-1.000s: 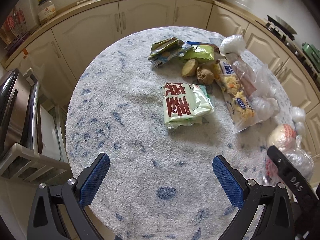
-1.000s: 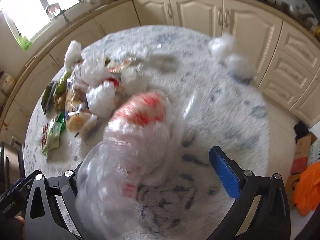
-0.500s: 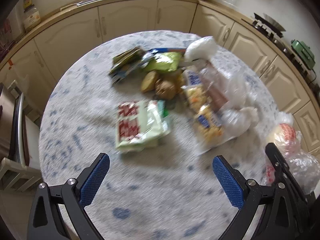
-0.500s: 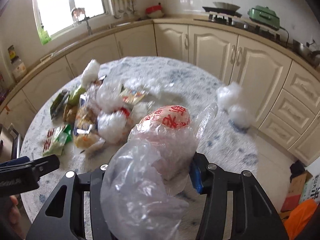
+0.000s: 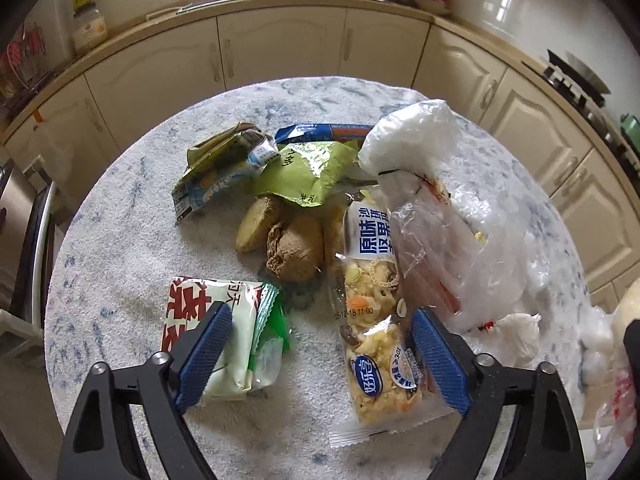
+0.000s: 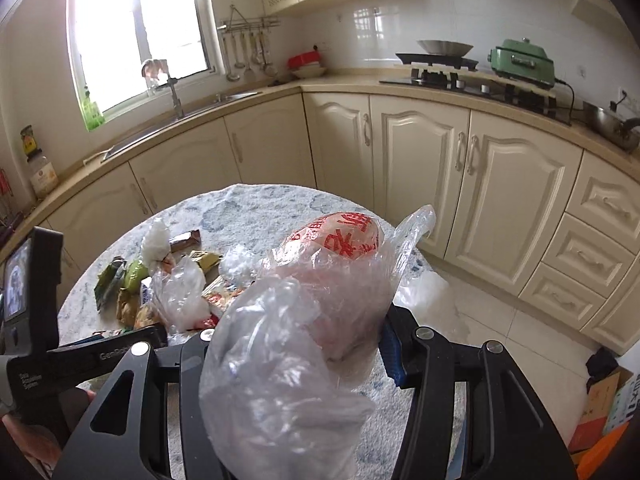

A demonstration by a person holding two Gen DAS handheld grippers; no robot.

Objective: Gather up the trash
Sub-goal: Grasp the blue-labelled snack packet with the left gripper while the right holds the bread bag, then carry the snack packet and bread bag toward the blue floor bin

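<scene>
Right up close, the right gripper point(image 6: 296, 344) is pinching a crumpled clear plastic bag point(image 6: 304, 320) with red print, its jaws drawn in narrow on the bunched film, and the bag is riding lifted above the round table point(image 6: 256, 208), seemingly carried as the sack for the rubbish. Over on the other side, the left gripper point(image 5: 320, 356) is hanging just above the tabletop with its jaws spread wide and nothing between them, and that looks like a deliberate line-up: one blue pad is sitting over the green and white packet point(image 5: 224, 340) with red lettering, the other is lying over the edge of the long clear snack packet point(image 5: 376, 340). Which of the two it is going for, I cannot tell from here. Just beyond those, two brown lumps point(image 5: 280, 240), perhaps old vegetable pieces, are lying touching each other in the middle of the pile. Behind them a lime-green wrapper point(image 5: 308, 172) is overlapping a flattened carton point(image 5: 220, 168) and a blue packet point(image 5: 320, 132), while a tall knotted white bag point(image 5: 412, 140) is standing over loose clear film to the side. So the litter is all clustered on the table, hardly any of it collected yet by my reckoning. Farthest off, the cream cupboards point(image 5: 280, 48) are curving round under the worktop and sink point(image 6: 224, 100).
</scene>
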